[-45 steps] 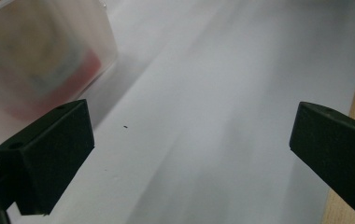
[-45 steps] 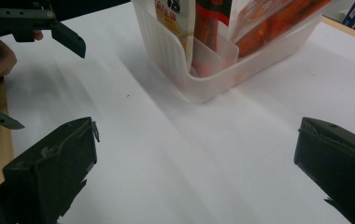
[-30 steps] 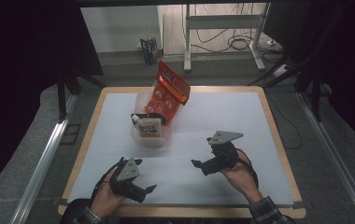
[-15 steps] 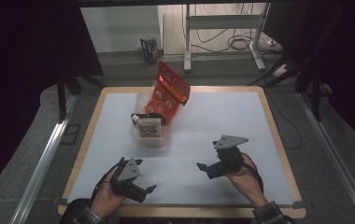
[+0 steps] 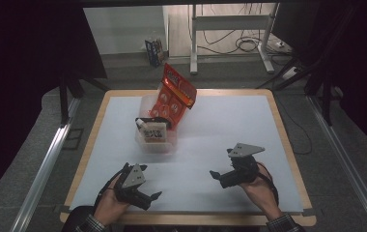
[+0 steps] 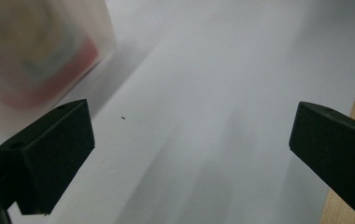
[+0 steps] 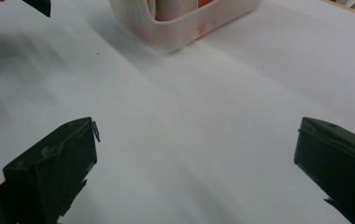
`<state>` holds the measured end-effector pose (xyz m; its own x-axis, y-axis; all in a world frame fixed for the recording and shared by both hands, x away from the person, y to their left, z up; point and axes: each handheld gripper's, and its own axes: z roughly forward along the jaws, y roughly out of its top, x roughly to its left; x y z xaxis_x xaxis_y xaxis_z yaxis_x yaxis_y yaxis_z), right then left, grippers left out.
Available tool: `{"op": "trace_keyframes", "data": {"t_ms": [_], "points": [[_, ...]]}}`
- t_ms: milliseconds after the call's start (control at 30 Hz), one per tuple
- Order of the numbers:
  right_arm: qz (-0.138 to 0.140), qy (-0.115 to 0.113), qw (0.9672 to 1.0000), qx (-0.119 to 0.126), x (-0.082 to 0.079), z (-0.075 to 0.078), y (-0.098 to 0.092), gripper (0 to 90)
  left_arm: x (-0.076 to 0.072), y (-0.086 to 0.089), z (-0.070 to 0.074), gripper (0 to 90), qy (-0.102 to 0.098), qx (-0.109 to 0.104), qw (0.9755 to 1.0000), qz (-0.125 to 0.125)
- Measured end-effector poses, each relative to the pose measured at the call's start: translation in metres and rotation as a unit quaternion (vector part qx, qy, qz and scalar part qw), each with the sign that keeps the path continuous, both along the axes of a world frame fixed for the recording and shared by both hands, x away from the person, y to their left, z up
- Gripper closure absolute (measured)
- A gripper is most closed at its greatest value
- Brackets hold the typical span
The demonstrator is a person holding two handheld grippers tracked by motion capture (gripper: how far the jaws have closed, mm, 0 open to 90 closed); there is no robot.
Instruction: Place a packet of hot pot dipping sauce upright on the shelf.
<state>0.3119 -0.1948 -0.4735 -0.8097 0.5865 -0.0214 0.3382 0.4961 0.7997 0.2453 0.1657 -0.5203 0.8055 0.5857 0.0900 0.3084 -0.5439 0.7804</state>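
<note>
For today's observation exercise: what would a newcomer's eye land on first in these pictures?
The orange packet stands out, sticking up tilted from the clear bin near the table's middle. Nearer the person, the left gripper and right gripper hover over the white sheet, jaws wide apart and empty.

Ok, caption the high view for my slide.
Both open claws, left claw and right claw, rest near the table's front edge; clear bin holds an orange packet.

A translucent white bin (image 5: pixel 156 140) holds an orange-red packet (image 5: pixel 176 96); the table (image 5: pixel 230 130) is white.
</note>
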Motion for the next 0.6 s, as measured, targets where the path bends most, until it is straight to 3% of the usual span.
{"op": "trace_keyframes", "data": {"t_ms": [600], "points": [[-0.034,-0.007,0.9994,-0.007,-0.008,-0.004,-0.029,0.0,0.000,-0.001,-0.001,0.0,-0.004,0.007,1.0000,0.000]]}}
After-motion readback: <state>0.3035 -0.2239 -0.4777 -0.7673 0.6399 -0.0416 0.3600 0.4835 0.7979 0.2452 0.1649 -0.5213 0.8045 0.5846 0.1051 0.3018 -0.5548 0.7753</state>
